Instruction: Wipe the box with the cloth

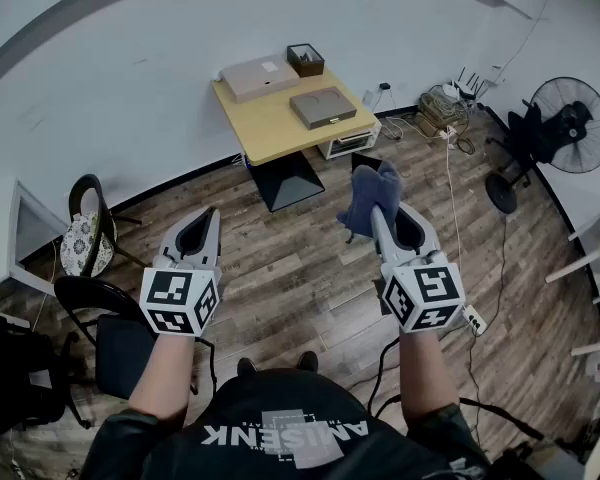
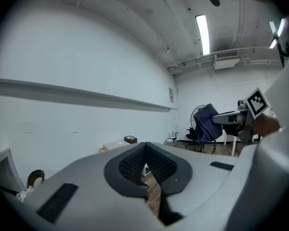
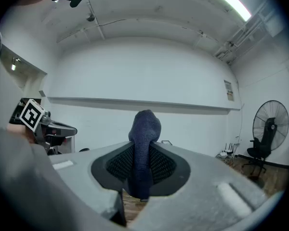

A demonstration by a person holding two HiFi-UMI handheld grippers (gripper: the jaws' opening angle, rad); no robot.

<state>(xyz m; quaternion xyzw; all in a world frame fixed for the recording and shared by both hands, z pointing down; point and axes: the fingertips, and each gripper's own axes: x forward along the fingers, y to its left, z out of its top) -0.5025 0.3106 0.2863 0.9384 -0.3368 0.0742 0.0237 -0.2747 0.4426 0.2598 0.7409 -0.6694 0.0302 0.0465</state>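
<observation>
The right gripper (image 1: 383, 224) clamps the dark blue cloth (image 1: 368, 196), which bunches above its jaws. The left gripper (image 1: 202, 218) is closed, empty. The flat brown box (image 1: 322, 107) lies on the yellow table (image 1: 270, 130), well apart from both.

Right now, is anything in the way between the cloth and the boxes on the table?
Nothing visible. The right gripper holds the cloth up, and only bare wood floor lies before the table with the boxes.

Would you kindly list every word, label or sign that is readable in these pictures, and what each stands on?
"AMISENK", upside down, on the person's dark shirt.
Wall notice: too small to read.
Left marker cube and right marker cube: square patterns only, no words.
</observation>
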